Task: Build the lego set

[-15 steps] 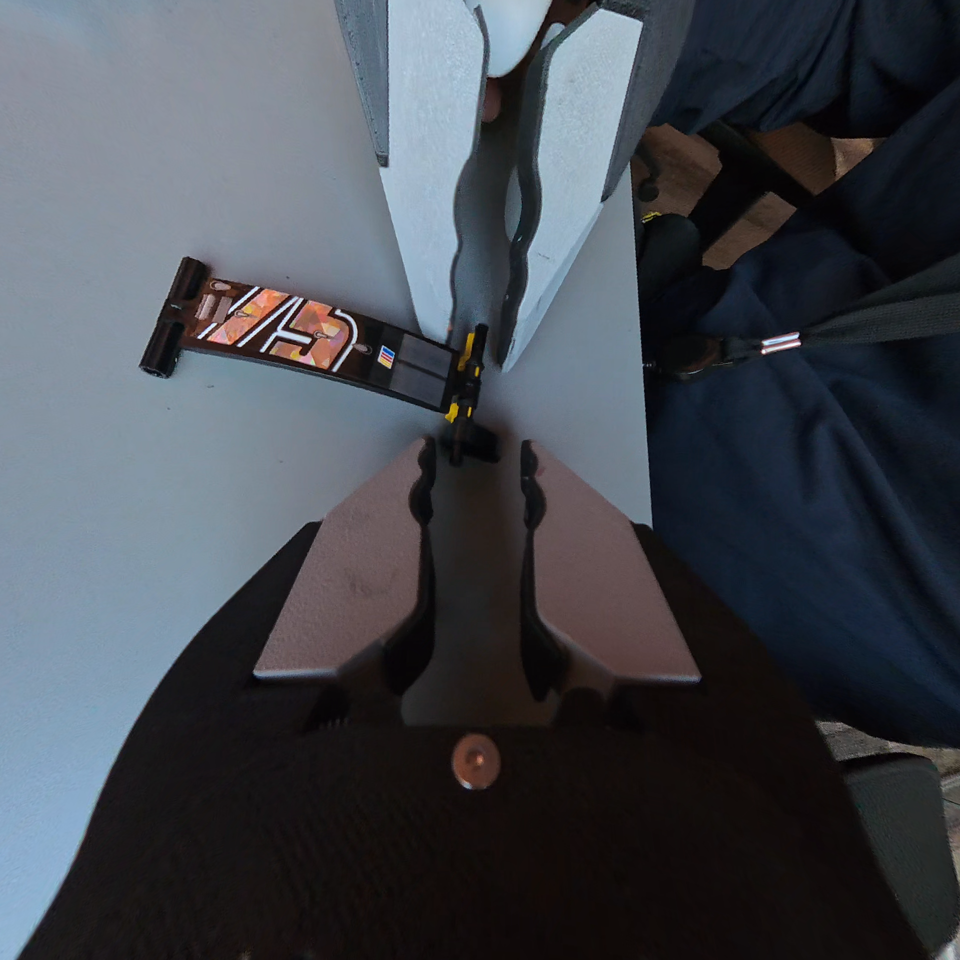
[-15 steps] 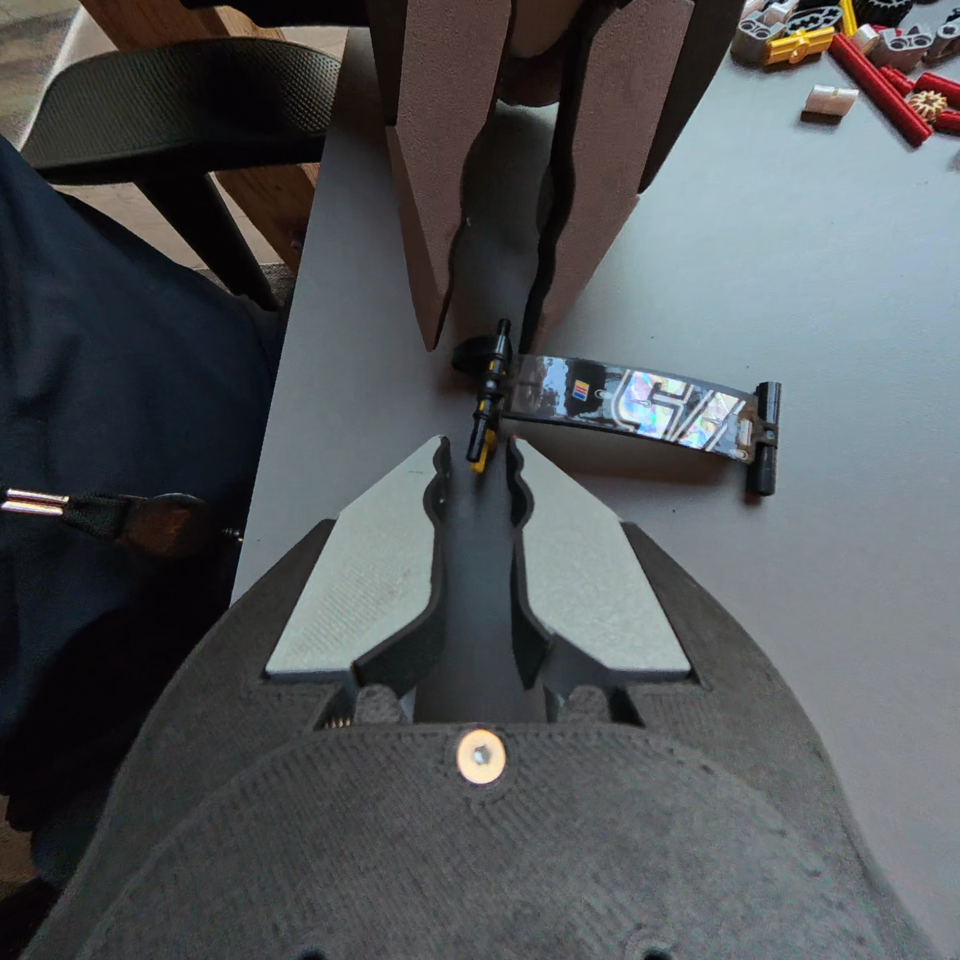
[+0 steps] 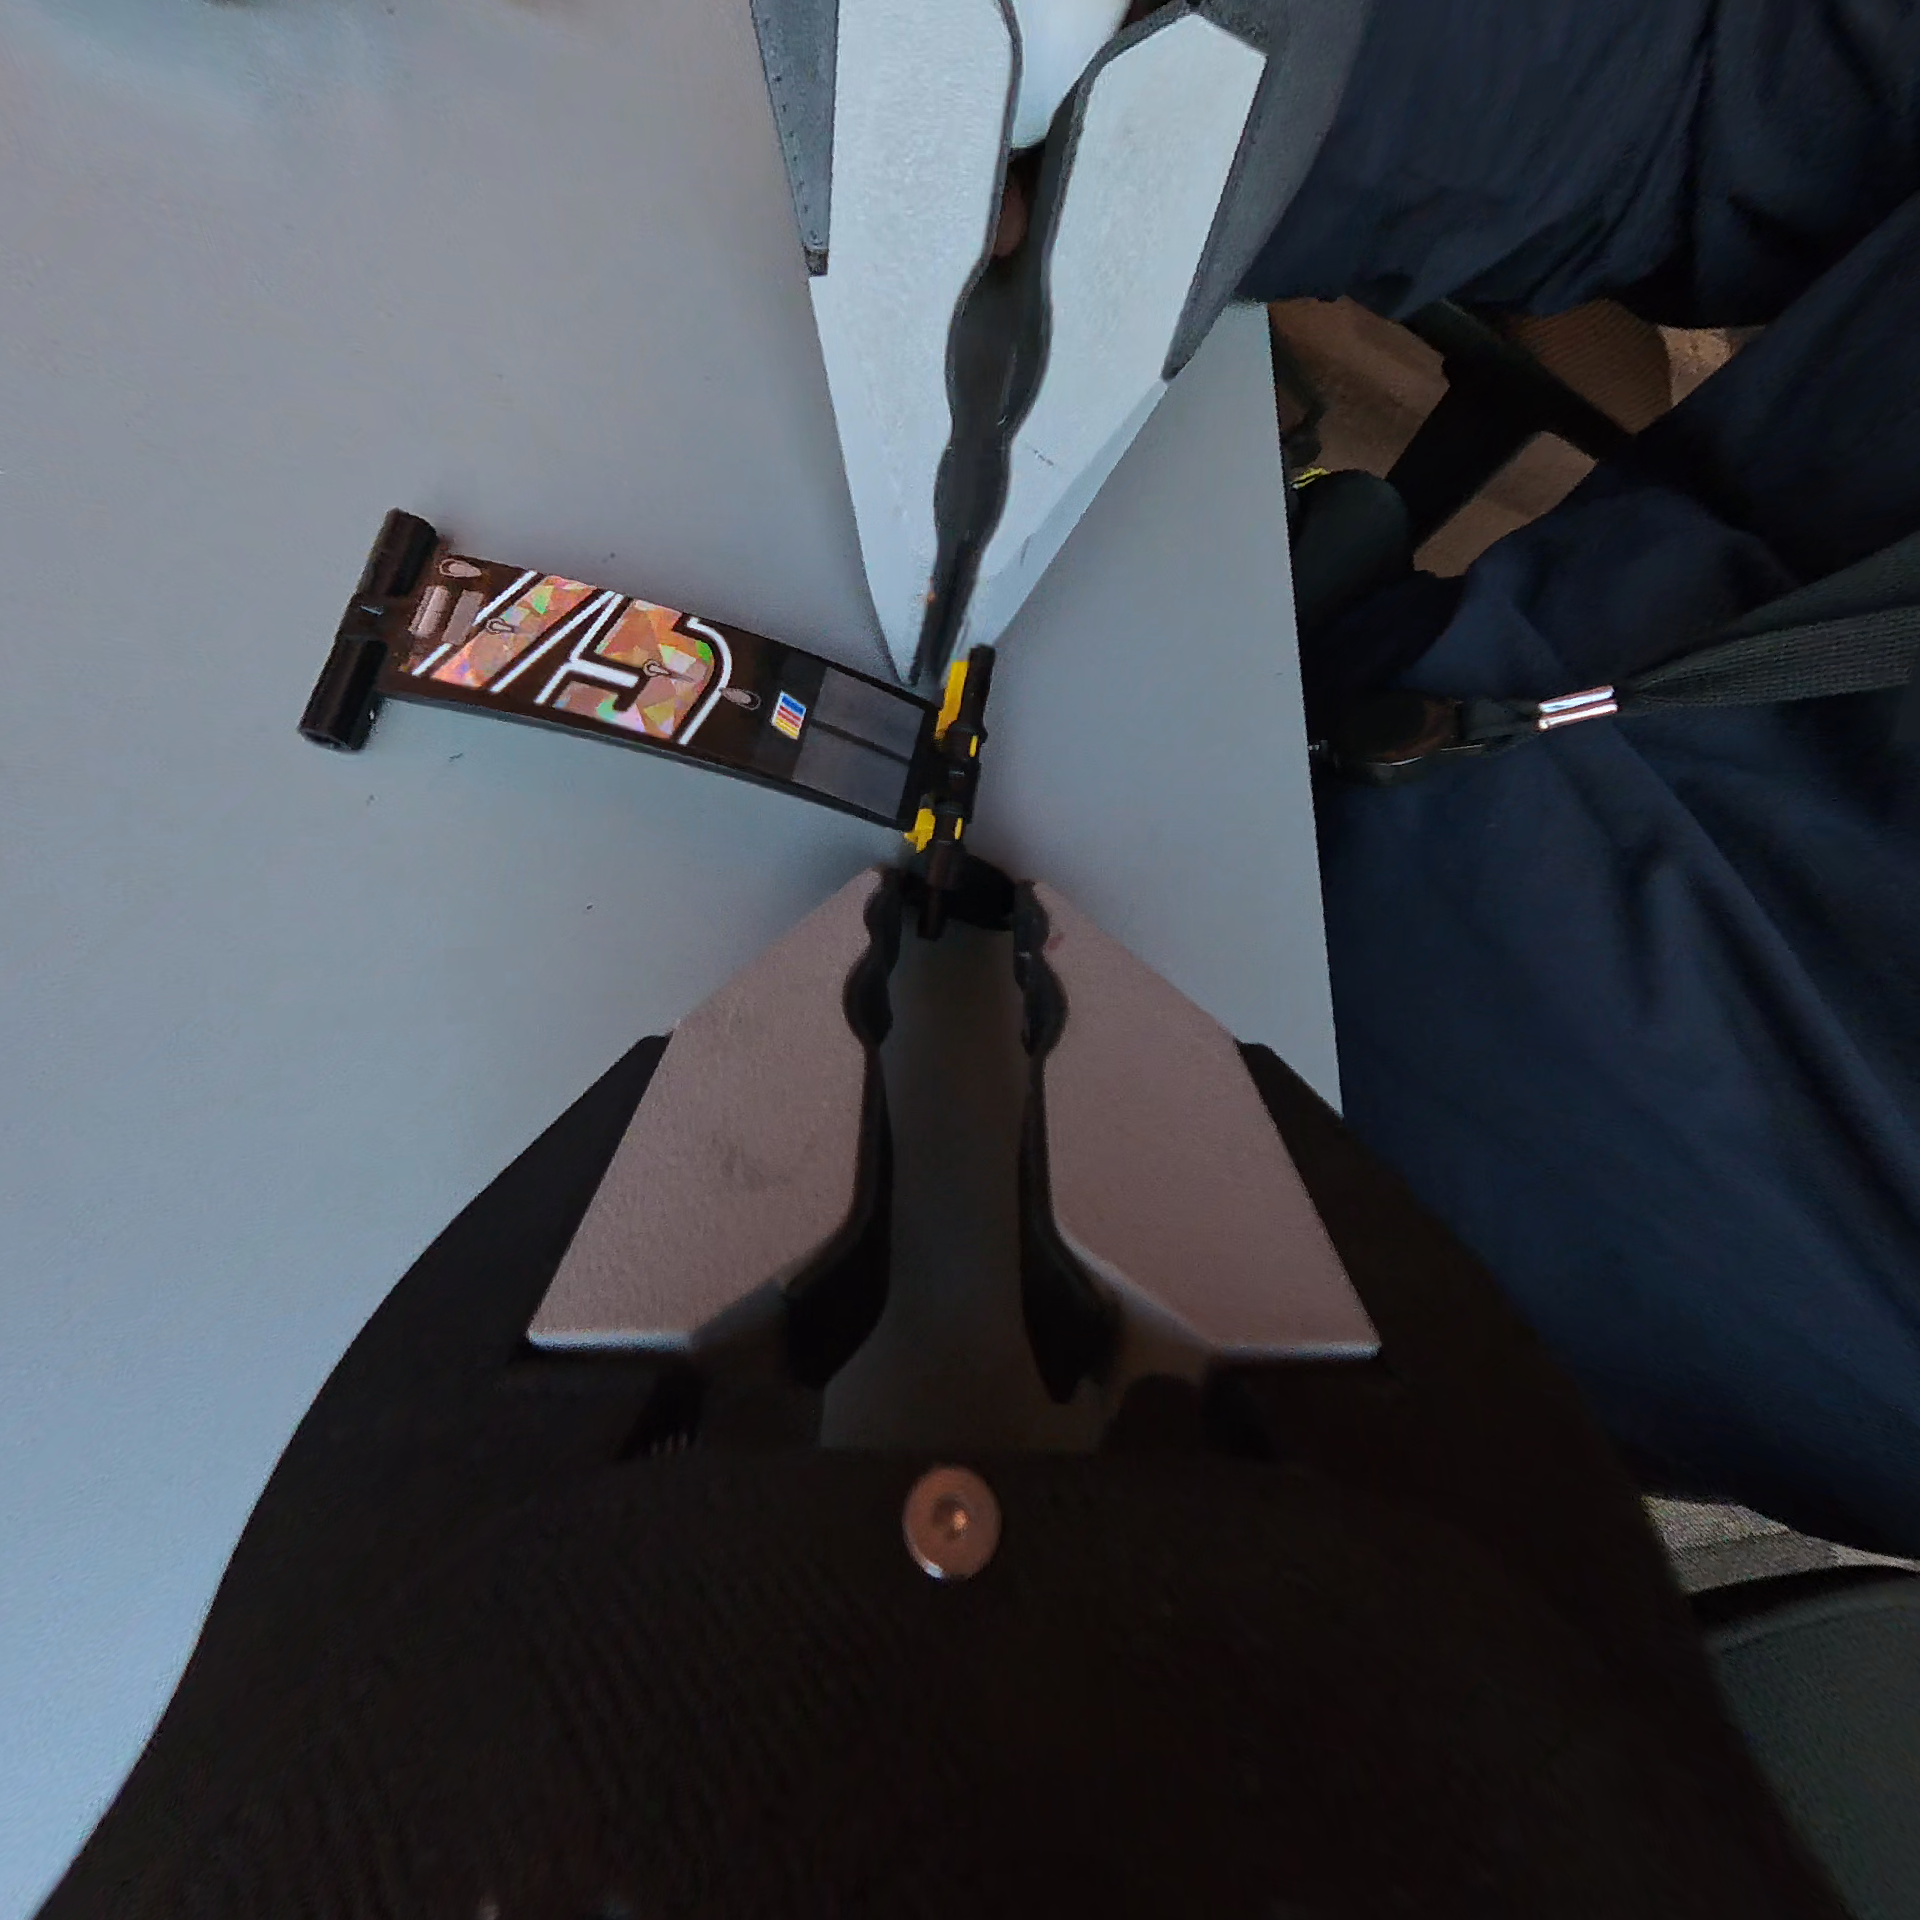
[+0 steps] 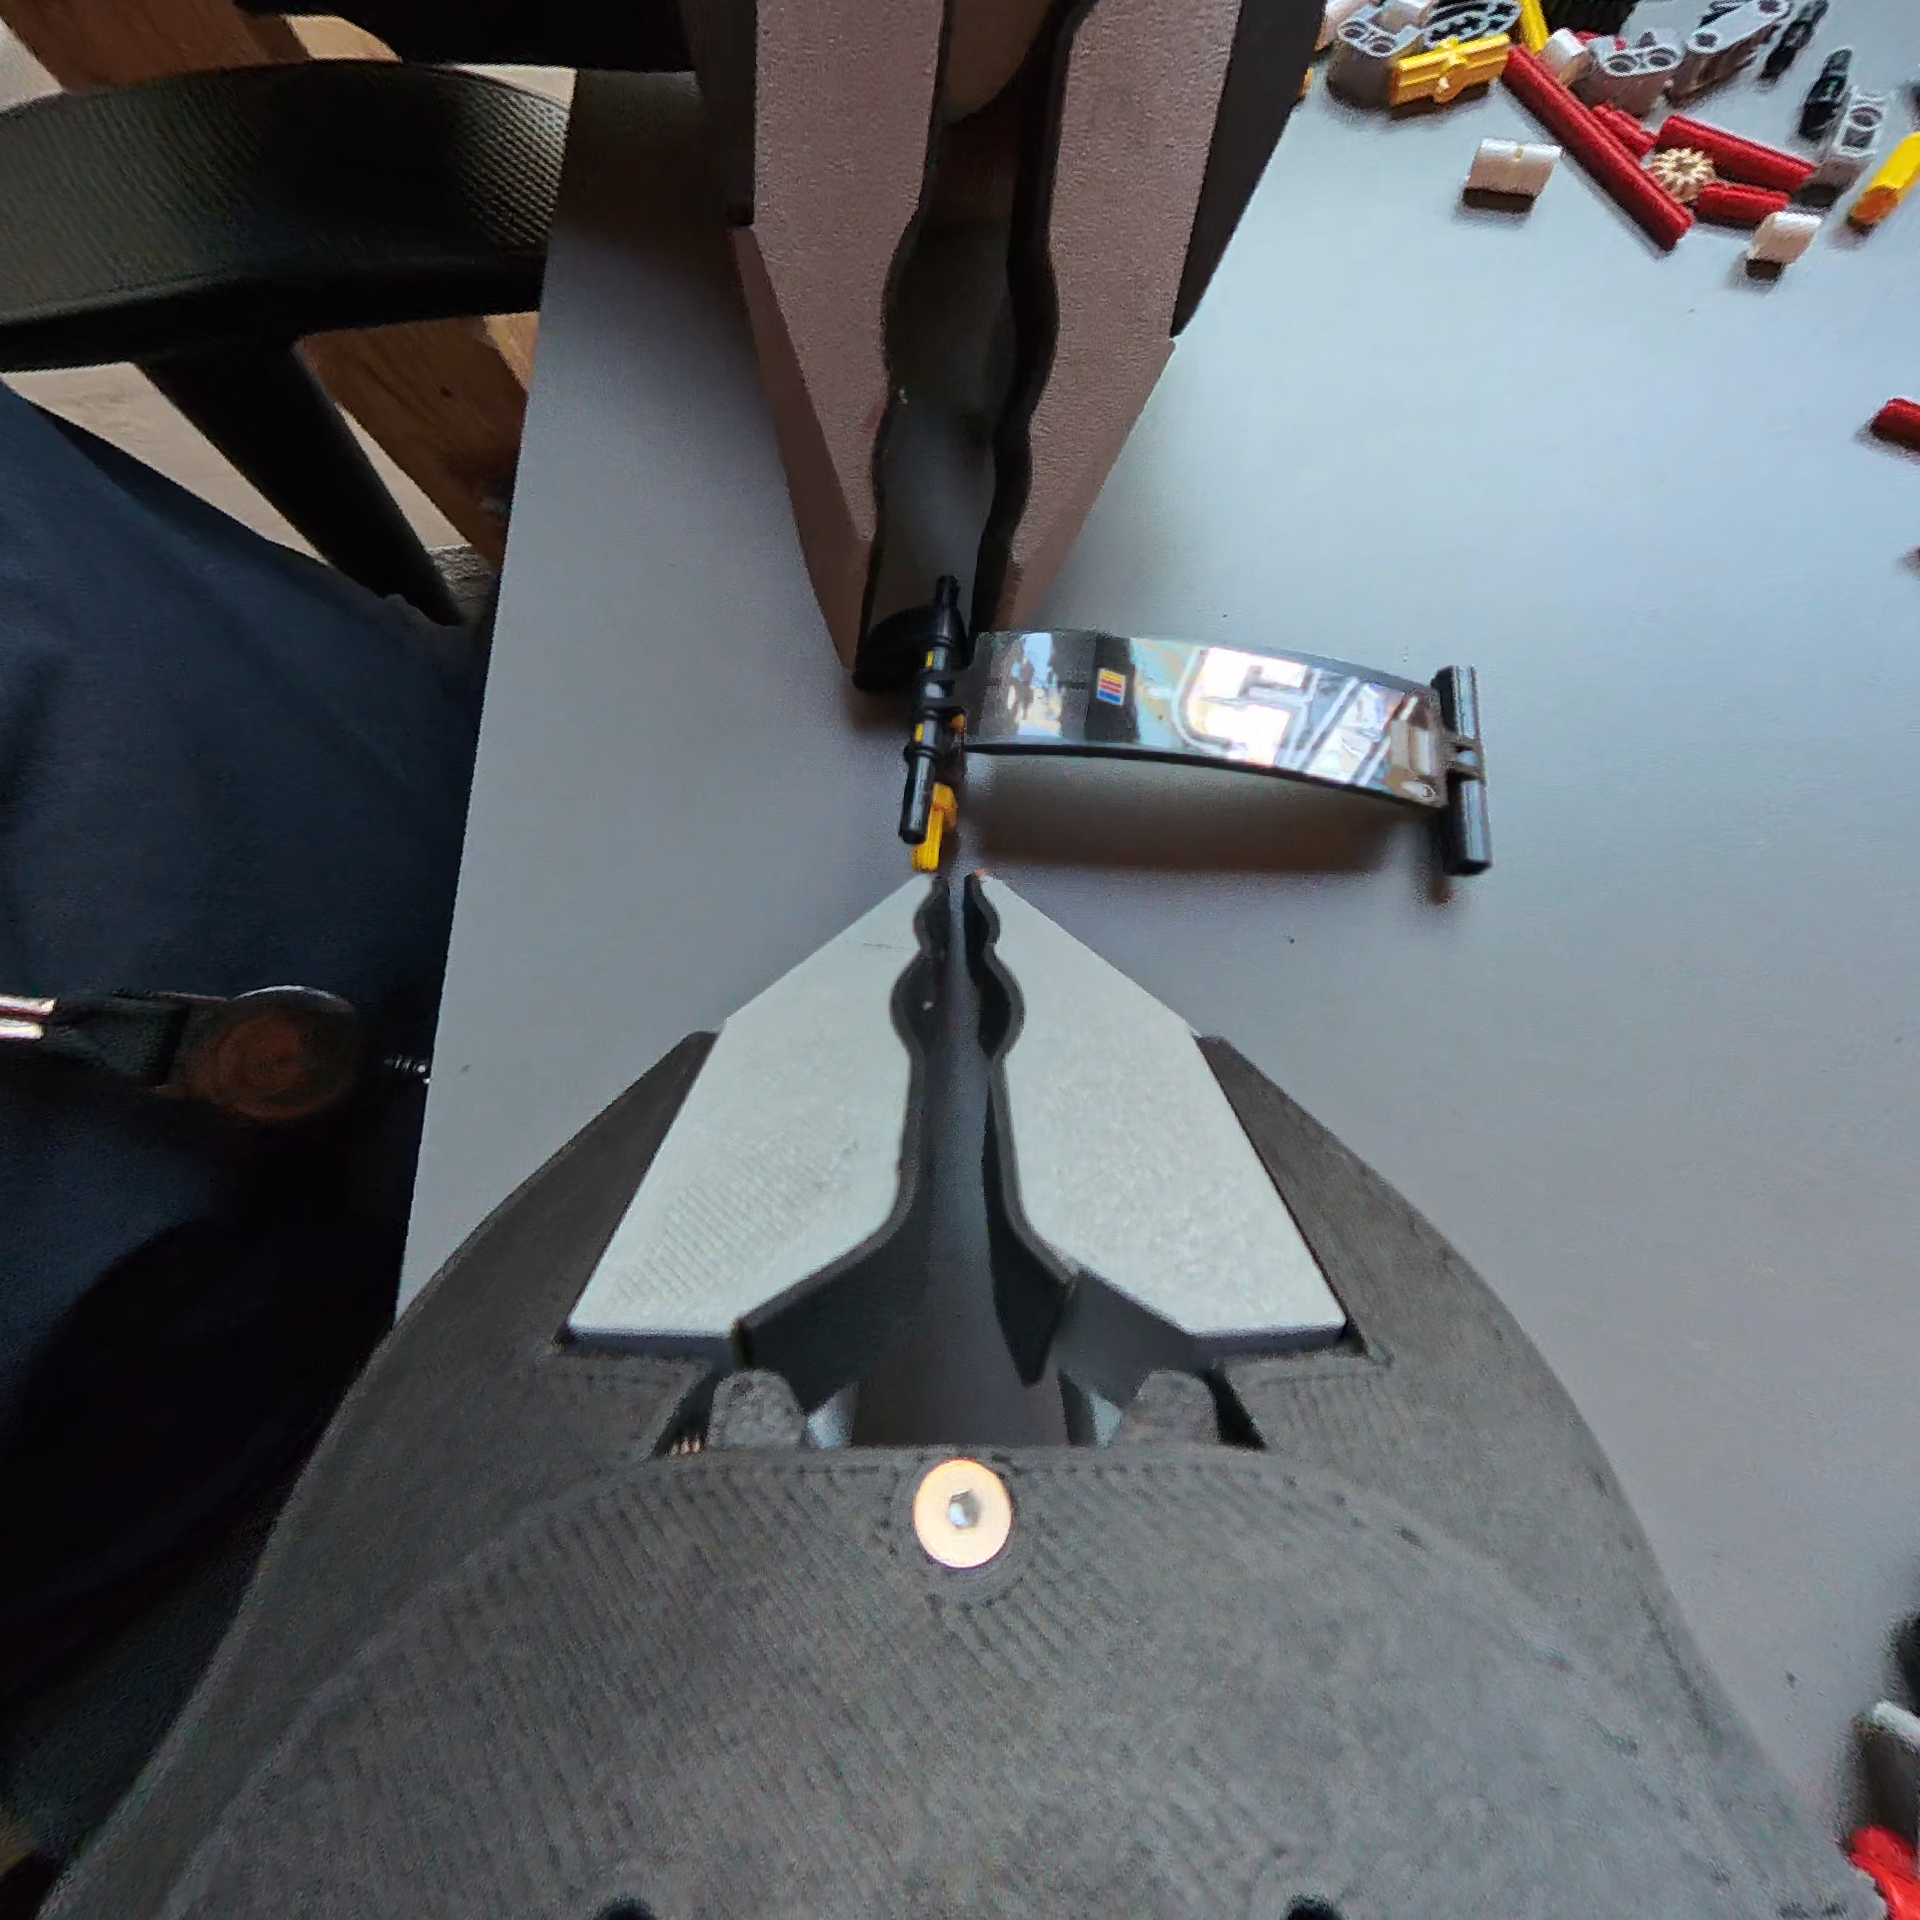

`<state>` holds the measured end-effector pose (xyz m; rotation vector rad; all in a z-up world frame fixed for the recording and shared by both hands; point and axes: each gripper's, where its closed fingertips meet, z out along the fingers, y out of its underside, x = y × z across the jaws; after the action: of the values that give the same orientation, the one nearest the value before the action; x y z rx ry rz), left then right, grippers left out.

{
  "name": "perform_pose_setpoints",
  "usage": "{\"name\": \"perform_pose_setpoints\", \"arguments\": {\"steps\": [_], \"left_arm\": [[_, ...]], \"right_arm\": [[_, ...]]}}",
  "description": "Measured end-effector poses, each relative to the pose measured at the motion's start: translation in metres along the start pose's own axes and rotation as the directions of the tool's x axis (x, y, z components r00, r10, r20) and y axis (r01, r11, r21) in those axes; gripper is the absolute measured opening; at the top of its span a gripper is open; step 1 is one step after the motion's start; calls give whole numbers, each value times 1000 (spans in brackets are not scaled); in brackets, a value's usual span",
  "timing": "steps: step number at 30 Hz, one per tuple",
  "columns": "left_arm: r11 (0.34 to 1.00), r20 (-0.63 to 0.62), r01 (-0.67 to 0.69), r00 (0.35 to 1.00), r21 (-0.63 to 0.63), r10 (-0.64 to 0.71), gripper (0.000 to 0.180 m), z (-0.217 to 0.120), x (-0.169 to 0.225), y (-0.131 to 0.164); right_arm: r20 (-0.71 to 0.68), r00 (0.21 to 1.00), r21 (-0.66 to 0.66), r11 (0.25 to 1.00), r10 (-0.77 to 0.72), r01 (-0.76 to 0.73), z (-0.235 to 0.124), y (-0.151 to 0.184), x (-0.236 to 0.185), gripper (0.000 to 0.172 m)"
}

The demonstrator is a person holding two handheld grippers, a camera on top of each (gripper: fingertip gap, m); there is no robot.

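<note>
The curved black plastic panel with a shiny holographic sticker (image 4: pixel 1195 707) lies flat on the grey counter (image 4: pixel 1455 1091), near its edge. A thin black pin with yellow parts (image 4: pixel 928 727) sits across the panel's near end. The right hand-held gripper (image 4: pixel 956 883) is closed to a sliver on nothing, its tips just short of the yellow end. Opposite it, the left hand-held gripper (image 3: pixel 961 904) is partly open and appears to pinch a black rounded connector (image 3: pixel 977 899) at the pin's other end; the contact there is dark and hard to make out. Farther off lie red, grey and yellow loose building parts (image 4: pixel 1590 135), some of them cut off by the frame.
</note>
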<state>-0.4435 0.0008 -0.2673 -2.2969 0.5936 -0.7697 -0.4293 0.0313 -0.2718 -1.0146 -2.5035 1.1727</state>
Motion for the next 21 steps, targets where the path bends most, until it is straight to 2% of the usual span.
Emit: {"name": "perform_pose_setpoints", "arguments": {"steps": [7, 11, 15, 21], "left_arm": [[1000, 36, 4, 999, 9, -4, 19, 0, 0, 1], [1000, 39, 10, 999, 13, -11, 19, 0, 0, 1], [1000, 38, 13, 999, 13, -14, 19, 0, -1, 1], [1000, 32, 21, 999, 14, -22, 19, -1, -1, 1]], "right_arm": [[-3, 994, 12, 994, 108, -108, 4, -3, -4, 1], [-34, 993, 14, 994, 112, -111, 4, -4, -3, 0], [-40, 994, 32, 994, 102, -101, 2, -5, -4, 14], [-46, 995, 13, 996, 84, -84, 8, -7, -4, 2]]}}
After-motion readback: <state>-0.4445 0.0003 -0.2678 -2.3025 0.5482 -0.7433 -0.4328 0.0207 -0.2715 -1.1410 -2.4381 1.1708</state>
